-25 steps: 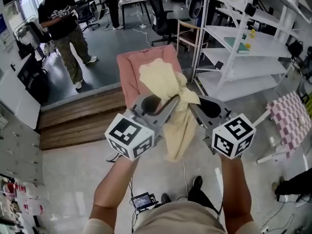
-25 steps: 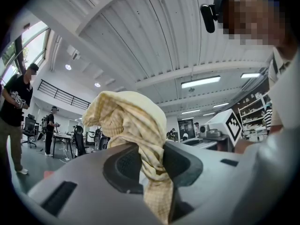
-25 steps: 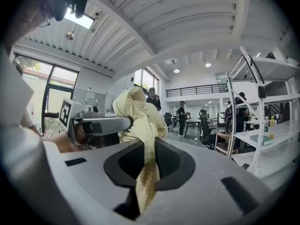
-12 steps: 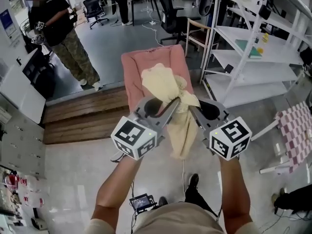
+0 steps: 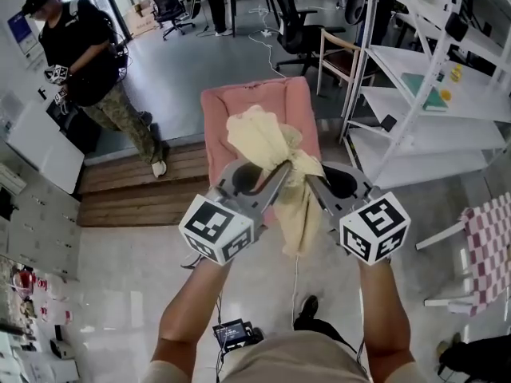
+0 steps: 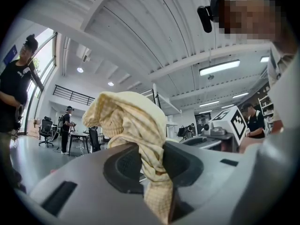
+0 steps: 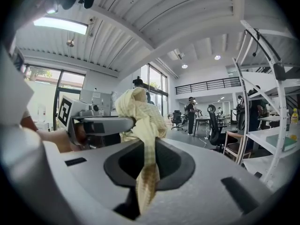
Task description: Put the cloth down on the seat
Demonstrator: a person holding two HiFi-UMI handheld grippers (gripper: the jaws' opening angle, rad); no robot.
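Note:
A pale yellow checked cloth (image 5: 271,146) hangs bunched between both grippers, held in the air in front of a pink cushioned seat (image 5: 231,110). My left gripper (image 5: 275,183) is shut on a twisted fold of the cloth (image 6: 140,139). My right gripper (image 5: 310,180) is shut on another thin fold of the cloth (image 7: 145,139). The cloth's loose end droops down between the two marker cubes. In the head view the cloth overlaps the seat's middle and hides it.
A white metal shelf rack (image 5: 415,78) stands to the right of the seat. A wooden step (image 5: 136,190) lies at the left. A person in black (image 5: 80,54) stands at the far left. A checked chair (image 5: 483,246) is at the right edge. Office chairs and desks fill the back.
Both grippers, with the cloth between them, have come closer to the pink seat, which now sits larger and more central. The grip on the cloth is unchanged.

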